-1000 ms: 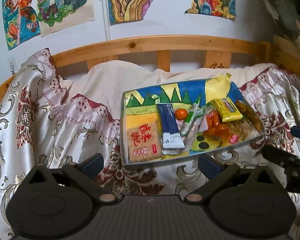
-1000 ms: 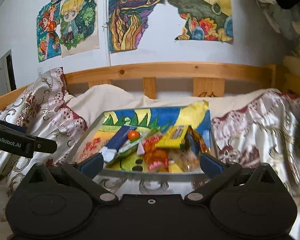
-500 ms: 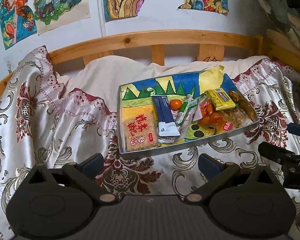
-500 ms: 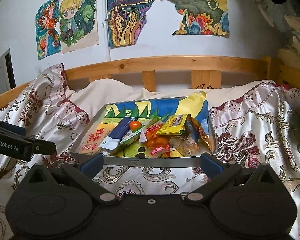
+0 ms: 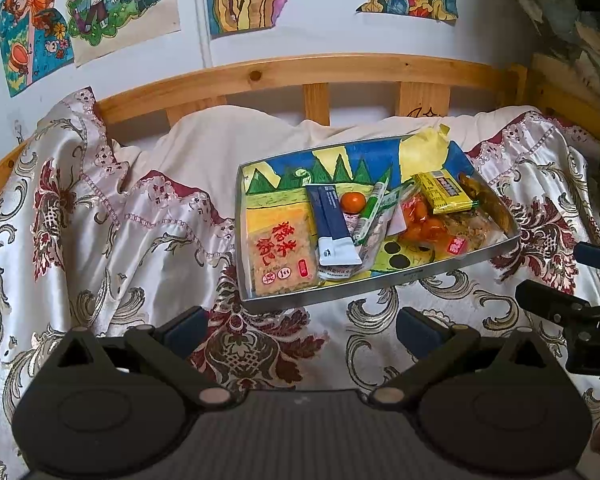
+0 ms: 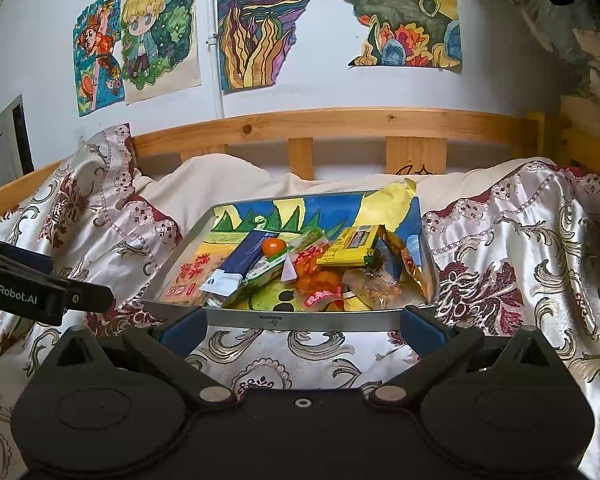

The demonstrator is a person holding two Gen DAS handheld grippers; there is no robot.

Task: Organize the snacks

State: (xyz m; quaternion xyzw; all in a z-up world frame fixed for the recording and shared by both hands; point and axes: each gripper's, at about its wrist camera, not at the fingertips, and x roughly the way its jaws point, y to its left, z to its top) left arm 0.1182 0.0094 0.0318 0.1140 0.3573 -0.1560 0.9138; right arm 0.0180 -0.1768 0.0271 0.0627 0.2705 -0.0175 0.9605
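Snacks (image 5: 380, 216) lay heaped in the metal tray (image 5: 380, 286) on the bed; both the left tool (image 5: 302, 328) and right tool (image 6: 303, 324) hung gaping, empty, short of it. Sorted or not was unclear.

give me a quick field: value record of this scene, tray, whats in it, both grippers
surface: patterned satin bedspread on a wooden-railed bed
tray: metal tray, painted landscape lining, resting on the bedspread
contents: rice cracker pack at left, blue tube, small orange, yellow packet, orange candies piled at right
left gripper: open, empty, short of the tray
right gripper: open, empty, by the tray's near edge
snacks outside tray: none visible
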